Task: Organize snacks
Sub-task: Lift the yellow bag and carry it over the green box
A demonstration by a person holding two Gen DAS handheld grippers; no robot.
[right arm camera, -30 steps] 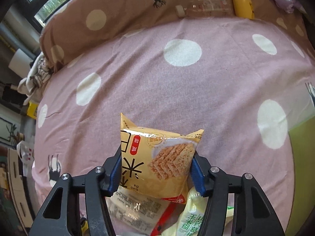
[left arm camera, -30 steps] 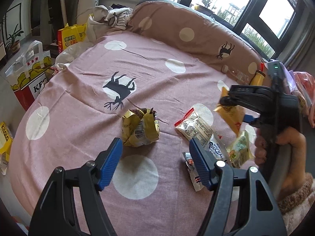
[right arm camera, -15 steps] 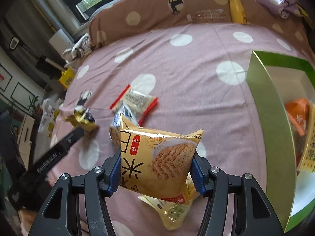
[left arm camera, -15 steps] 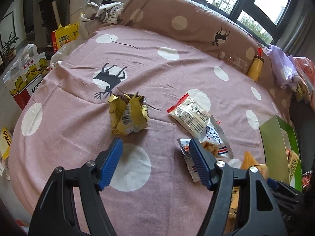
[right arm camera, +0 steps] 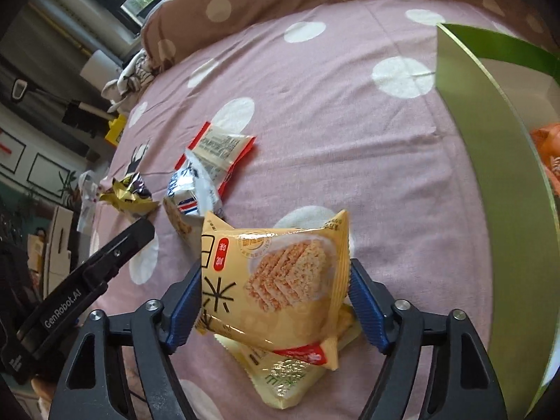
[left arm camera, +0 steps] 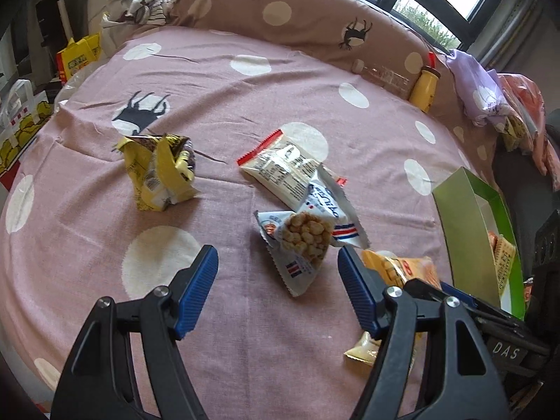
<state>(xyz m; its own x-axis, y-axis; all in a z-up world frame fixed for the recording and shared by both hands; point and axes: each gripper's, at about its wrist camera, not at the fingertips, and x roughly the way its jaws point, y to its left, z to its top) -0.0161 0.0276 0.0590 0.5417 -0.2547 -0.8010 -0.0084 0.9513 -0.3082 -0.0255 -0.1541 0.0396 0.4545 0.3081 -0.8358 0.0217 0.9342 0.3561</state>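
A: Since the right claw (right arm camera: 276, 301) pinches the rice cracker bag (right arm camera: 276, 273), is the job nearly done?

B: No. The green box (right arm camera: 490, 161) on its right holds some snacks. The left claw (left arm camera: 276, 280) is spread wide, with the popcorn bag (left arm camera: 301, 241) just ahead.

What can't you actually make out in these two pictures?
- Green box contents: right wrist view, its near wall and the picture edge hide most.
- Packet beneath the held yellow snack pack: the pack covers its label.
- Right gripper in the left wrist view: mostly hidden behind the left gripper.
- Print on the white snack packets: too small.
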